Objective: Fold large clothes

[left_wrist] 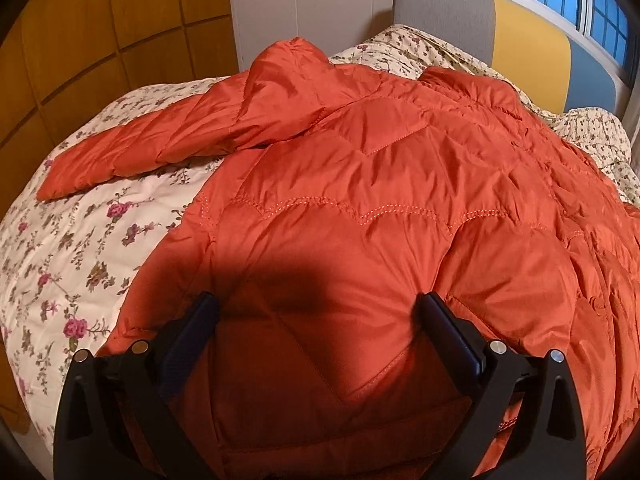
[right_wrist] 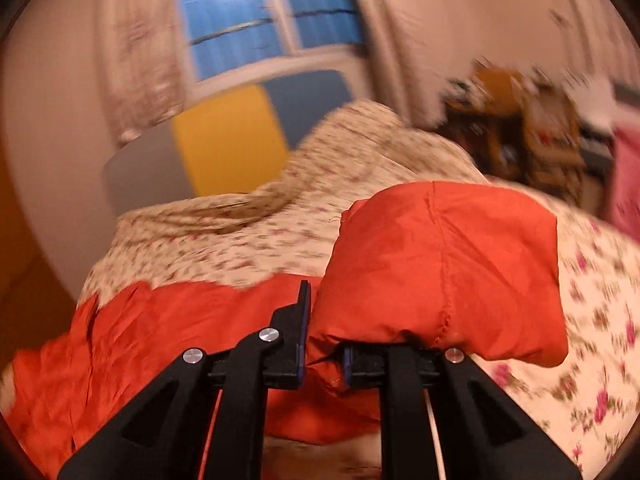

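An orange quilted jacket (left_wrist: 360,200) lies back-up on the bed, hood (left_wrist: 288,80) toward the headboard, one sleeve (left_wrist: 120,152) stretched out to the left. My left gripper (left_wrist: 318,304) hangs open just over the jacket's lower back, with nothing between its fingers and its shadow on the fabric. In the right wrist view my right gripper (right_wrist: 324,320) is shut on a puffy orange end of the jacket (right_wrist: 440,272), which looks like the other sleeve, lifted above the bed. The fabric covers the right finger. The jacket's body (right_wrist: 140,340) lies lower left.
A floral quilt (left_wrist: 80,260) covers the bed. A grey, yellow and blue headboard (left_wrist: 528,52) stands at the far end below a window (left_wrist: 580,0). Wooden panels (left_wrist: 100,40) line the left wall. Blurred cluttered furniture (right_wrist: 520,132) stands beyond the bed's right side.
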### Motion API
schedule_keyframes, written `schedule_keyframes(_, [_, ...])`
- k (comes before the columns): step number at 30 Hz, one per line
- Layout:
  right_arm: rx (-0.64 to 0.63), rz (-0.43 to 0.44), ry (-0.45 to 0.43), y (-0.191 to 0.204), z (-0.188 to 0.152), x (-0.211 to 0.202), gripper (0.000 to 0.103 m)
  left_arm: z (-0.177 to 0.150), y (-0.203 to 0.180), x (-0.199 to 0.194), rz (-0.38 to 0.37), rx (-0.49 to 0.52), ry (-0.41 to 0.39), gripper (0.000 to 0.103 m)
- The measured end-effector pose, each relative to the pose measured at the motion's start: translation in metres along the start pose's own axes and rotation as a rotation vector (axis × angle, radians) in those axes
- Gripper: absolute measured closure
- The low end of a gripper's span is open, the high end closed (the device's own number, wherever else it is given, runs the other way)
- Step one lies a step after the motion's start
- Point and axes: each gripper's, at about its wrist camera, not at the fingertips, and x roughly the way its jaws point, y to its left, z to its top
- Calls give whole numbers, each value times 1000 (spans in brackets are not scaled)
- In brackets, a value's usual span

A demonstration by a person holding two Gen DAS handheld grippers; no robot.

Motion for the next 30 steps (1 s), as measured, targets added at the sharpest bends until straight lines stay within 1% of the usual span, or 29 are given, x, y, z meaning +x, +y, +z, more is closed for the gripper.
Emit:
schedule_keyframes(3, [-163, 66, -29, 51, -4, -1, 92, -1, -1, 0, -4, -4, -1, 3])
schedule_keyframes(7, [-328, 121, -23, 107, -20, 7, 92, -1, 0, 1, -9, -8, -2, 3])
schedule_keyframes(11, [-452, 150, -29, 146, -40, 15, 92, -1, 0, 1, -12, -12, -4, 3])
schedule_keyframes(15, [-666, 183, -39, 190, -69, 24, 92, -1, 0, 1, -15, -14, -6, 3])
schedule_keyframes(18, [-786, 213, -53, 215, -96, 23, 92, -1, 1, 2, -17, -17, -8, 3])
schedule_keyframes(21, [-890, 248, -73, 237, -115, 25, 92, -2, 0, 1, -16, -17, -10, 3])
schedule_keyframes(23, [-961, 267, -70, 250, -127, 29, 92, -2, 0, 1, -16, -17, -10, 3])
schedule_keyframes(25, [-1047, 281, -46, 264, -144, 40, 92, -2, 0, 1, -17, -17, -10, 3])
schedule_keyframes(27, [-1118, 272, -29, 276, -161, 48, 92, -2, 0, 1, -16, -17, -10, 3])
schedule_keyframes(28, [-1146, 265, -26, 279, -166, 51, 90, -2, 0, 1, -16, -17, -10, 3])
schedule_keyframes(30, [-1190, 245, -17, 285, -173, 60, 90, -2, 0, 1, -16, -17, -10, 3])
